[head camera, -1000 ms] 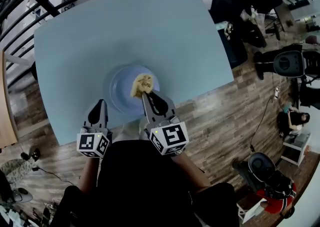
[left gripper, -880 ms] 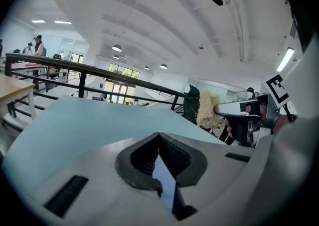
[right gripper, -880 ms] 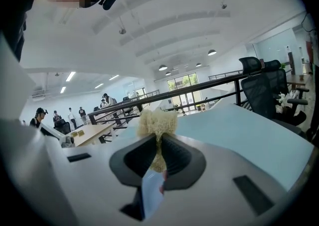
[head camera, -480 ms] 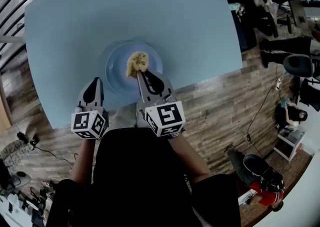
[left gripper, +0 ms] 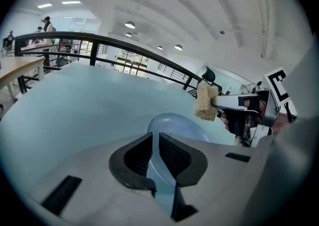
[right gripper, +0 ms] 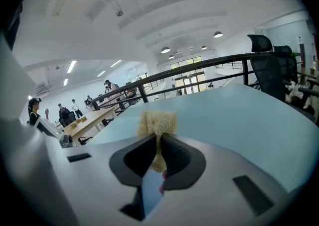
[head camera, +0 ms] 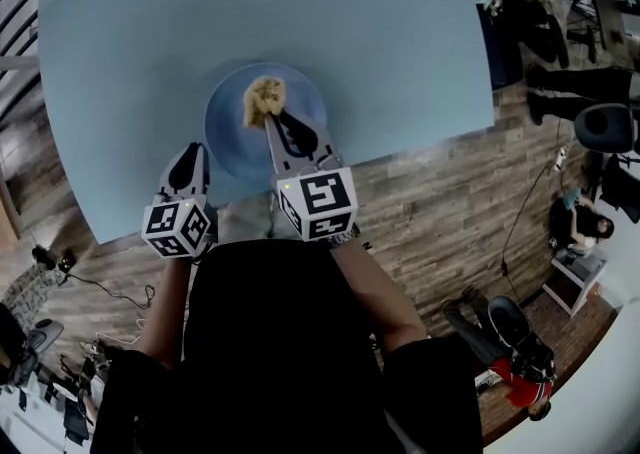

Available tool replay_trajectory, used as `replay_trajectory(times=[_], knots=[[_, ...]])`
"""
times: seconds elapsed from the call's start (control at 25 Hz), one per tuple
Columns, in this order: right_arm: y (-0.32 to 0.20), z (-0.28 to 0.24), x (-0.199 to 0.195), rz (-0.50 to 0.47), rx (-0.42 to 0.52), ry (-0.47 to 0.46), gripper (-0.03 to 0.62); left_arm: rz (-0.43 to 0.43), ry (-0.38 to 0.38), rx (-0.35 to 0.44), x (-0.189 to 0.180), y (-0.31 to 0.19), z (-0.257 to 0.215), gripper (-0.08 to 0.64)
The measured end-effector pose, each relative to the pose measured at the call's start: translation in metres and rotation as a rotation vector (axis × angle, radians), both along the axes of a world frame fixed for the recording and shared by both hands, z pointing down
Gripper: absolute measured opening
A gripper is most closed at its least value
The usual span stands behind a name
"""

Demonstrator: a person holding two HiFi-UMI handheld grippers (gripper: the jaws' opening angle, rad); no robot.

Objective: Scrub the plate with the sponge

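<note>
A round blue plate [head camera: 228,114] lies on the pale blue table [head camera: 250,12] near its front edge. My left gripper [head camera: 190,151] is at the plate's near-left rim. In the left gripper view the jaws [left gripper: 154,138] are shut on that rim, with the plate [left gripper: 172,123] running out beyond them. My right gripper [head camera: 268,121] is shut on a tan sponge [head camera: 263,98] over the plate's far middle. In the right gripper view the sponge [right gripper: 157,121] sticks out past the closed jaws [right gripper: 158,144]. The left gripper view shows the sponge [left gripper: 206,101] at the plate's far right; whether it touches is unclear.
The table's front edge [head camera: 400,152] runs just behind the grippers, with wooden floor [head camera: 450,212] below it. Office chairs [head camera: 605,127] and clutter stand to the right. A black railing [left gripper: 99,41] borders the table's far side, and people stand far off.
The right gripper has carried the sponge from right of the plate's centre toward its far middle. The left gripper has stayed at the plate's near-left rim. The head camera has shifted.
</note>
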State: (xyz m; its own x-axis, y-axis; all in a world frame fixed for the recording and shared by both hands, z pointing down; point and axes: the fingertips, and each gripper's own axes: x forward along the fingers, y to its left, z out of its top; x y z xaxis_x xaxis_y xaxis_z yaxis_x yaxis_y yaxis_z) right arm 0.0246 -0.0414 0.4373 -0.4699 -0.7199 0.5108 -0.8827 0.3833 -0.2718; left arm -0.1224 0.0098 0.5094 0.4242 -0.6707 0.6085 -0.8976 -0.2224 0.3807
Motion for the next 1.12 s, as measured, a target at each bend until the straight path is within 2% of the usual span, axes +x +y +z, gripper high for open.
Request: replay_trajectory(times=[0.48,0.84,1.12], knots=[[-0.019,0.050,-0.011,-0.043,-0.083,0.024,0.034,-0.025,0.107,-0.200,0.020,0.005,0.053,0.005],[-0.026,0.073,-0.027,-0.100,-0.111,0.060,0.034,-0.077,0.067,-0.260,0.019,0.007,0.065,0.005],[-0.029,0.085,-0.038,-0.132,-0.146,0.070,0.034,-0.117,0.082,-0.289,0.018,0.009,0.067,0.005]])
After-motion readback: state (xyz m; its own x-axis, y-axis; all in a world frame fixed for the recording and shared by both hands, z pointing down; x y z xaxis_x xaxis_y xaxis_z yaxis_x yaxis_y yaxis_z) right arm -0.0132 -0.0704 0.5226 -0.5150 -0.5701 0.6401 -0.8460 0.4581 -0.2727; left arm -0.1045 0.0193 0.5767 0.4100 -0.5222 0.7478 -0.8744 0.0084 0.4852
